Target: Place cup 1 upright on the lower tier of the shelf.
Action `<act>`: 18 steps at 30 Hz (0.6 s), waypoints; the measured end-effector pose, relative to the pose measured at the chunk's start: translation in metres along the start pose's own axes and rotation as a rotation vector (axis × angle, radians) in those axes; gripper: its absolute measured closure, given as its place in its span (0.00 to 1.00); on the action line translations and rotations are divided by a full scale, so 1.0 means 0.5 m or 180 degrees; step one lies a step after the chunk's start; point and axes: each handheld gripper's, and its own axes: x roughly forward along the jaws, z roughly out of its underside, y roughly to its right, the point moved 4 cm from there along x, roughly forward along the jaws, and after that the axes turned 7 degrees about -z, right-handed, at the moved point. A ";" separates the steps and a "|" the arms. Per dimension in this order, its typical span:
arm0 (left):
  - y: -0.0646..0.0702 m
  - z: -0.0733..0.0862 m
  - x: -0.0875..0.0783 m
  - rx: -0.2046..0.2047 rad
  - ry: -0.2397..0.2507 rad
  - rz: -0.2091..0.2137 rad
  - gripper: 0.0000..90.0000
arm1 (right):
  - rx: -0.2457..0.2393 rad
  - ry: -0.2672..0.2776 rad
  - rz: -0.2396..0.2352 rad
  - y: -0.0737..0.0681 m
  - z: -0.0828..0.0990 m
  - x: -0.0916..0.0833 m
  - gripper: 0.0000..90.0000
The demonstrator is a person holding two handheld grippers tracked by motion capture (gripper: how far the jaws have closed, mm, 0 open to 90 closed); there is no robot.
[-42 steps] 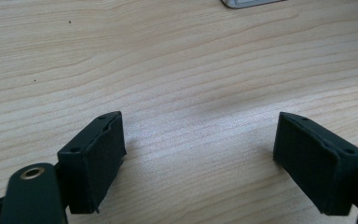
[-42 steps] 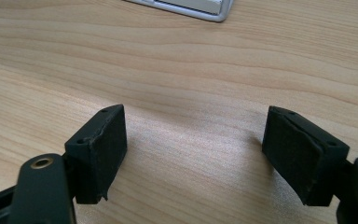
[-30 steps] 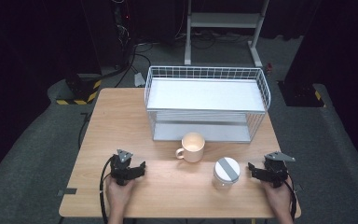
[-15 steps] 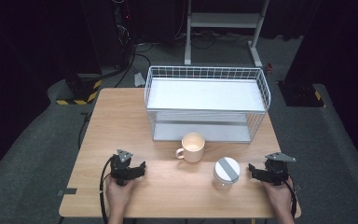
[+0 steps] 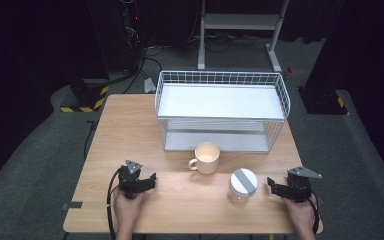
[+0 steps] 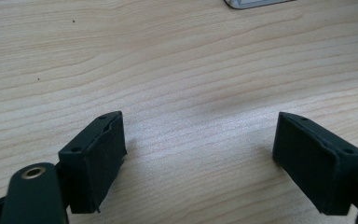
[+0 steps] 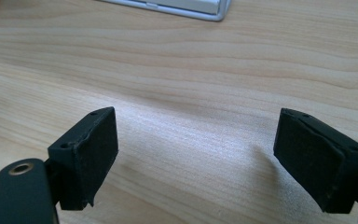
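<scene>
A light wooden tabletop (image 5: 145,125) carries a white wire basket rack with two flat white shelves (image 5: 221,110), set toward the far edge and right of centre. Just in front of the rack's near edge stands a cream ceramic mug (image 5: 206,158), upright, its handle turned to the left. To the right of the mug and a little nearer the person sits a clear jar with a white lid crossed by a grey stripe (image 5: 243,184); the two stand near each other but apart.

The left gripper (image 5: 137,181) rests low over the near left part of the tabletop, held in the person's left hand (image 5: 126,207), with a black cable (image 5: 111,200) looping from it toward the table's near edge. In the left gripper view its black jaws stand wide apart with only bare wood grain between them — nothing is held. A pale corner of the rack's base shows at the top of that view.

The right gripper (image 5: 294,188) sits at the near right of the tabletop in the person's right hand (image 5: 301,216), just to the right of the jar but not touching it. Its jaws also stand wide apart over bare wood in the right gripper view, where the rack's white base edge (image 7: 177,8) crosses the top.

Around the table lies grey floor, with a yellow-and-black striped block (image 5: 82,102) off the far left corner and a white metal stand (image 5: 240,25) behind — the rest is dark.
</scene>
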 end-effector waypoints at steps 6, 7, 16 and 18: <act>0.000 0.000 0.000 -0.0001 0.0000 -0.0002 0.19 | -0.0001 0.0063 -0.0063 -0.006 0.005 -0.010 0.16; 0.000 0.000 0.000 -0.0002 0.0000 -0.0002 0.19 | 0.0003 0.0065 -0.0067 -0.007 0.006 -0.011 0.16; 0.000 0.000 0.000 0.0001 0.0004 -0.0004 0.20 | -0.0031 0.0088 -0.0194 -0.026 0.015 -0.023 0.16; 0.000 0.000 0.000 -0.0003 0.0000 -0.0003 0.19 | -0.0018 0.0093 -0.0215 -0.031 0.017 -0.028 0.16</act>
